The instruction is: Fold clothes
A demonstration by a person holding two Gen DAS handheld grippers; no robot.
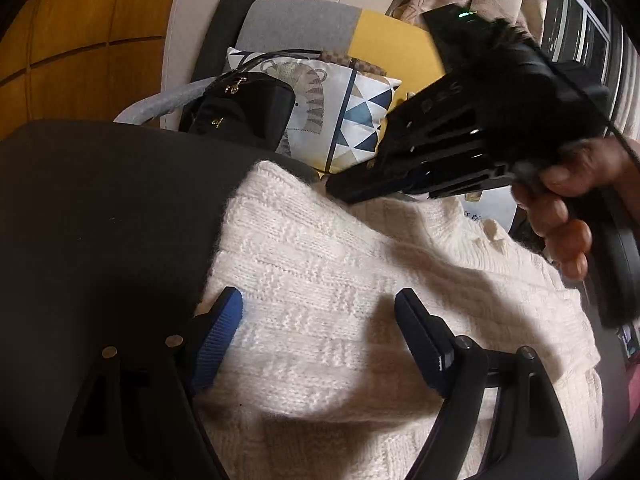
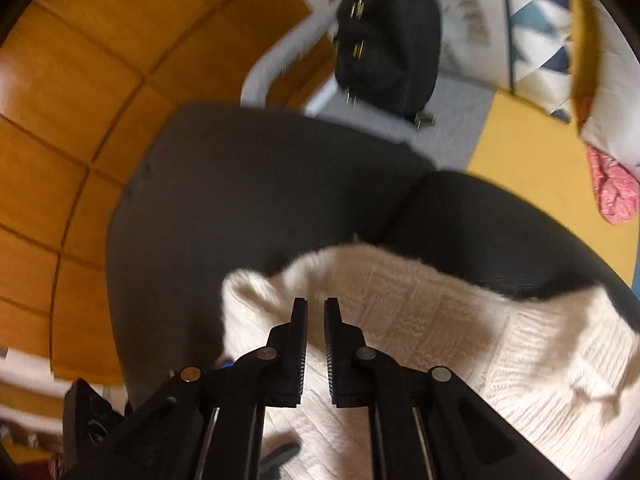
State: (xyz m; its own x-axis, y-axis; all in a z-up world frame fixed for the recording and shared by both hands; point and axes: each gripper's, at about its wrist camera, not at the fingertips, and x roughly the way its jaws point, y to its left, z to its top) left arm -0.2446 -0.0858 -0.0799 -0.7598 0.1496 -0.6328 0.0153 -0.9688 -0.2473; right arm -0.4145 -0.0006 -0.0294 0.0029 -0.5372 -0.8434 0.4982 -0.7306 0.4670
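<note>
One cream knitted sweater (image 1: pixel 340 300) is seen spread over a dark table (image 1: pixel 100 208), covering its near right part and reaching almost to the far edge. No other garment can be counted on the table.

Two grippers are seen. The left gripper (image 1: pixel 320 320) is held just above the sweater near its left edge, its two blue-padded fingers (image 1: pixel 220 332) standing wide apart; knit lies under the gap between them, but nothing is clamped. The right gripper (image 2: pixel 316 320) is seen in the left wrist view over the far part of the sweater, held by one hand (image 1: pixel 568 216) whose fingers are wrapped around the grip. In its own view, which is blurred, its two fingers are seen nearly closed, a narrow slit being left between them; no cloth is seen caught in that slit, and the sweater lies below the tips.

Beyond the far edge of the sweater one chair with a grey and yellow seat (image 1: pixel 380 32) is seen. On it, one black bag (image 1: pixel 244 112) with gold hardware is set, and one patterned cushion (image 1: pixel 340 112) with blue triangles is leaned just to the right of the bag. One pink item (image 2: pixel 612 192) is seen on the yellow part of the seat, far right of the sweater; what it is cannot be told. A wooden floor (image 2: pixel 80 120) is seen left of the table.
</note>
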